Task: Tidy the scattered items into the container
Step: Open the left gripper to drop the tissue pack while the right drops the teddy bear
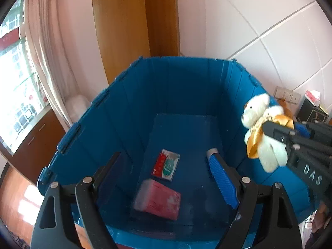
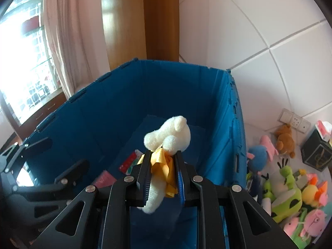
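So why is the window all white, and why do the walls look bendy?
Left wrist view: the window is washed out by daylight, the tile lines bow because of the fisheye lens, and the pink packet in the blue bin looks smeared. Right wrist view: the window glares white too, a bright patch sits on the wooden panel, and the corners go black.

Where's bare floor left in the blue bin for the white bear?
Bin floor is bare along the far wall, beyond the green-red packet, and along the right wall, beside the pink pack. The near-left floor holds those two. Right gripper grips the bear over the middle. Outside, right, plush toys crowd the surface.
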Demonstrator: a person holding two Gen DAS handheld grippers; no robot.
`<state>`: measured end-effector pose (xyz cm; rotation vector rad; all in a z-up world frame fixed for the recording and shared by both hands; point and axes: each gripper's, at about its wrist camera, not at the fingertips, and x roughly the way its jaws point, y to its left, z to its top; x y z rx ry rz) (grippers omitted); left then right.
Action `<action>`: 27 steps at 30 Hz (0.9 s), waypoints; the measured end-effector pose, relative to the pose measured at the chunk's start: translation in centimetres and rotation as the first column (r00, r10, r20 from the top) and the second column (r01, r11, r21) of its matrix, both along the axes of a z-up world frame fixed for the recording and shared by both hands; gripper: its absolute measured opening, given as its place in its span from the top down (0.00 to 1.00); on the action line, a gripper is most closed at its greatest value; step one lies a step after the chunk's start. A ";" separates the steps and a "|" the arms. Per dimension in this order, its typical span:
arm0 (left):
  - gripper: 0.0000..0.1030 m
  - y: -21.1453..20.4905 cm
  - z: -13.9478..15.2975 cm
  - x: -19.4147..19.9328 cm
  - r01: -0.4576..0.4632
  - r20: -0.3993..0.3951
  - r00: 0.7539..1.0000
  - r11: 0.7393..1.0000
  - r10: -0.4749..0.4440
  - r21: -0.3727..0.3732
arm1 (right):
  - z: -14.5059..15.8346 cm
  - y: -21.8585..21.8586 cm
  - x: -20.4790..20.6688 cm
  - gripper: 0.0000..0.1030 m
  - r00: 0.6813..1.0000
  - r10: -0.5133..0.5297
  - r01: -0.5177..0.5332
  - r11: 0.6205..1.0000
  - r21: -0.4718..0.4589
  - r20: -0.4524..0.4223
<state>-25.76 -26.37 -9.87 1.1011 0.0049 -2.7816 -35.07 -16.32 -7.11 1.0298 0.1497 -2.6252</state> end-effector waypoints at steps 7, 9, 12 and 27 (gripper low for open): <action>0.18 -0.8 -1.1 -1.7 -0.012 0.074 0.997 1.000 0.010 0.020 | -0.2 -1.5 -1.1 0.79 0.999 0.024 -0.026 0.998 0.058 0.040; 0.18 -0.9 -1.3 -1.8 -0.010 0.081 0.997 0.999 0.008 0.030 | -0.3 -1.7 -1.1 0.78 0.998 0.029 -0.033 0.997 0.066 0.049; 0.18 -0.9 -1.3 -1.9 -0.009 0.078 0.997 0.999 0.006 0.035 | -0.4 -1.9 -0.9 0.77 0.999 0.029 -0.033 0.995 0.091 0.046; 0.18 -0.7 -1.5 -0.6 -0.008 0.078 0.997 0.999 0.004 0.053 | -0.2 -0.7 0.7 0.21 0.999 -0.005 0.002 0.996 0.091 0.034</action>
